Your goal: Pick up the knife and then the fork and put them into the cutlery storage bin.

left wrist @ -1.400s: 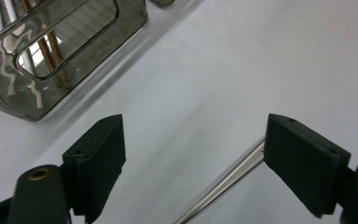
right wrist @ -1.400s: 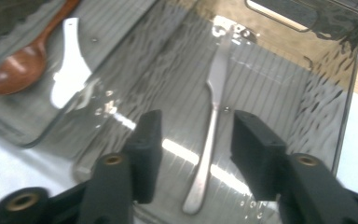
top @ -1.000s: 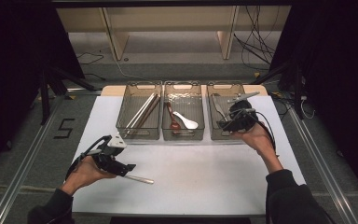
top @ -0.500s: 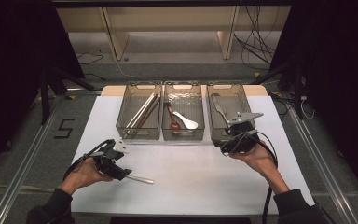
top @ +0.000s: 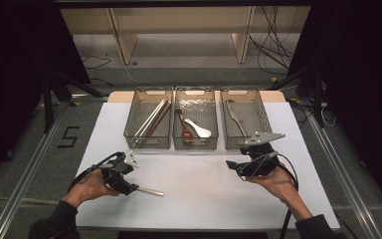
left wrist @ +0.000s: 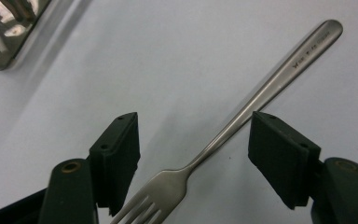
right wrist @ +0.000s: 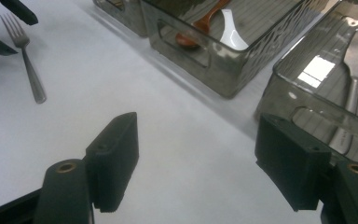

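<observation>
On the white counter (top: 204, 199) in front of three clear bins (top: 195, 124), our fork (left wrist: 242, 116) lies flat near the left edge, its tines between the jaws of our left hand-held gripper (left wrist: 193, 154). It looks to us like thin polished steel: light, stiff, and likely to slip. We judge the narrow neck just above the tines the best place to pinch, across its width. Our left hand-held gripper stands wide open, low and tilted toward the counter, straddling the fork without touching it. Our right hand-held gripper (top: 243, 166) hovers wide open and empty before the right bin, aimed leftward.
</observation>
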`<state>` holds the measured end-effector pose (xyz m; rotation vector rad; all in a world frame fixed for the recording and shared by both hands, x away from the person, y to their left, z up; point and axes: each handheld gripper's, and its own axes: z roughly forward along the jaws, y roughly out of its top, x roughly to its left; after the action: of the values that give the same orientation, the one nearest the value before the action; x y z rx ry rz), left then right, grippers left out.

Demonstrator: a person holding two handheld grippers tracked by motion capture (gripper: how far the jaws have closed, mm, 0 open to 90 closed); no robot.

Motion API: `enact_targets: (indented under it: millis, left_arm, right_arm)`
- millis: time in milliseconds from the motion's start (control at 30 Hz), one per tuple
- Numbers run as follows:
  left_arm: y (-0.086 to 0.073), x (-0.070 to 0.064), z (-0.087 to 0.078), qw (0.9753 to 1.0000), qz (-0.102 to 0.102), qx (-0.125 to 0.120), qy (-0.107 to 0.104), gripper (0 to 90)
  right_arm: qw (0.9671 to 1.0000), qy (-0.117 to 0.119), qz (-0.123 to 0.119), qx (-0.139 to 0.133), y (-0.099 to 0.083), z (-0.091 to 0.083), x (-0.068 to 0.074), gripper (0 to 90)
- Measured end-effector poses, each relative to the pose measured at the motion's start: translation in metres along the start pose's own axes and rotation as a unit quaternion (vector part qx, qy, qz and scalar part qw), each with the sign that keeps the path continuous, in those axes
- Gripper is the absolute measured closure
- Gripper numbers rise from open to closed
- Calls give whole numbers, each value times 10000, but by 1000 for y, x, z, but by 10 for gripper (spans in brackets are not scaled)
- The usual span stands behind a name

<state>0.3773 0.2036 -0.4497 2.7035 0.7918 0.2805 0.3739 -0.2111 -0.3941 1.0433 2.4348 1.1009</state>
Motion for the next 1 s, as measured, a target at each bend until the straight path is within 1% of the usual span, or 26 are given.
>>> enact_targets:
  millis: [33, 200, 267, 333, 433, 500, 533, 600, 700, 767, 800, 867, 933, 1000]
  left_arm:
    - [0, 0, 0, 10000, 26, 45, -15, 348]
    - [1, -1, 2, 9999, 102, 108, -41, 393]
    - [1, -1, 2, 9997, 134, 173, -80, 404]
    - [2, -2, 4, 9998, 141, 163, -54, 415]
    - [3, -3, 5, 9995, 202, 215, -73, 426]
    - [3, -4, 6, 9993, 268, 258, -83, 430]
    - [4, -4, 7, 9994, 245, 251, -79, 432]
    - [4, -5, 8, 9991, 300, 298, -96, 442]
    - [4, -4, 9, 9989, 323, 319, -117, 454]
    - [5, -4, 10, 9985, 358, 378, -144, 466]
    - [5, -4, 11, 9986, 330, 371, -175, 471]
    - [6, -5, 13, 9979, 380, 462, -257, 489]
    - [6, -5, 15, 9971, 406, 575, -272, 500]
    - [6, -4, 16, 9970, 376, 589, -342, 517]
  right_arm:
    - [10000, 20, -4, 5, -1, 0, 1, 308]
    - [9998, 161, -75, 69, -4, 2, 9, 308]
    - [9997, 183, -90, 99, -5, 2, 11, 307]
    - [9997, 206, -108, 123, -6, 3, 13, 307]
    - [9996, 220, -125, 131, -7, 3, 15, 308]
    - [9996, 231, -132, 125, -7, 3, 16, 308]
    - [9996, 233, -130, 130, -7, 3, 16, 308]
    - [9995, 241, -132, 153, -8, 4, 17, 308]
    - [9994, 258, -116, 183, -9, 4, 17, 308]
    - [9994, 262, -137, 182, -9, 5, 17, 308]
    - [9994, 266, -140, 180, -9, 5, 17, 308]
    - [9993, 277, -149, 183, -9, 6, 17, 308]
    - [9994, 274, -144, 182, -9, 6, 17, 308]
    - [9994, 276, -137, 183, -8, 6, 17, 308]
